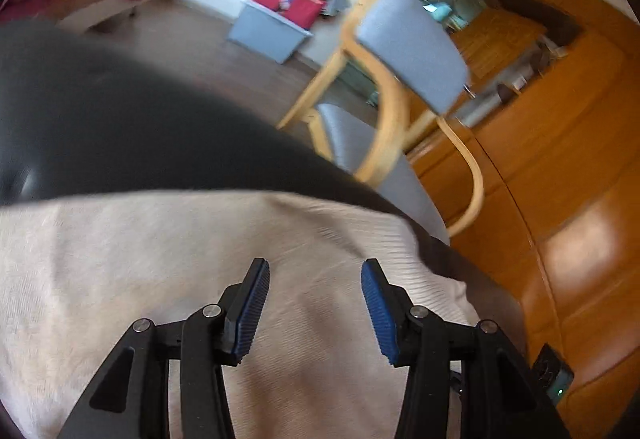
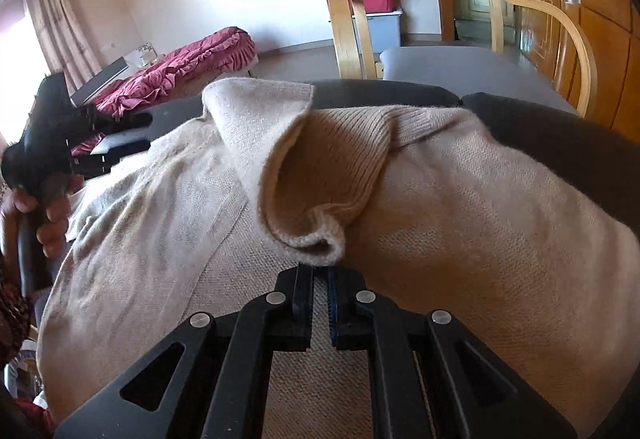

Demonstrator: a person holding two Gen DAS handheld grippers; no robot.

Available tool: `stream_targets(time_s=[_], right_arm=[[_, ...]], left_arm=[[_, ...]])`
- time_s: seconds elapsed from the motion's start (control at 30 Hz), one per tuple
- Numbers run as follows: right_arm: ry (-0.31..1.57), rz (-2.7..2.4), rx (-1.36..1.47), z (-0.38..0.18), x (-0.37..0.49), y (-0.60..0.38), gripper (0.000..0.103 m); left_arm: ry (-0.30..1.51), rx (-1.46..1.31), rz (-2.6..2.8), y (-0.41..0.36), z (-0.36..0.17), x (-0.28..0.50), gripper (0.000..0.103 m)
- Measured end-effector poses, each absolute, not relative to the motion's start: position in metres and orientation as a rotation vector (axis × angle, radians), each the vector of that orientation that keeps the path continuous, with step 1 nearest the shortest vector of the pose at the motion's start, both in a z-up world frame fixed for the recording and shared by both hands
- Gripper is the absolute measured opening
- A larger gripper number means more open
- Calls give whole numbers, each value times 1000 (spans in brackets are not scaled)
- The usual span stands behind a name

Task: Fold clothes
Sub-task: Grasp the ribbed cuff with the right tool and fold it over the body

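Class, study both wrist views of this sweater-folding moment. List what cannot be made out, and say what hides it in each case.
- Sweater outline: bottom and side frame edges cut it off in both views.
- Right tongs tips: shut at the cuff fold; whether knit is pinched is hidden by the fold itself.
- Dark surface under the sweater: blurred in the left view.
- Left tongs: open above the knit; contact unclear.

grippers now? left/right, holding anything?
Left gripper: open, empty, over the sweater.
Right gripper: shut on a sweater fold.
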State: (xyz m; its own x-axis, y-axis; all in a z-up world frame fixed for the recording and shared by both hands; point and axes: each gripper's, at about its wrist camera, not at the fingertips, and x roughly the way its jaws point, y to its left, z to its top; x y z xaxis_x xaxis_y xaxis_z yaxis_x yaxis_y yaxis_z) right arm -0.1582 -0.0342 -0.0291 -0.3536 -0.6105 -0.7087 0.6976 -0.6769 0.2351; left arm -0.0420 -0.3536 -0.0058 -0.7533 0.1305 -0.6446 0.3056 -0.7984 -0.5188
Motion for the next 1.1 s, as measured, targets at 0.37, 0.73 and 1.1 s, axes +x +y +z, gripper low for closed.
stream_targets(time_s=[0.37, 0.73, 1.1], right_arm=[[-31, -2017, 1067, -34, -171, -23, 6], [-96, -1983, 1084, -36, -178, -17, 6], [-140, -1967, 1098, -36, -181, -15, 6]], left_arm=[[-147, 1113, -3001, -272, 38, -128, 54], [-233, 1512, -3073, -276, 6, -145, 54], [-336, 1440, -3189, -263, 0, -47, 16]])
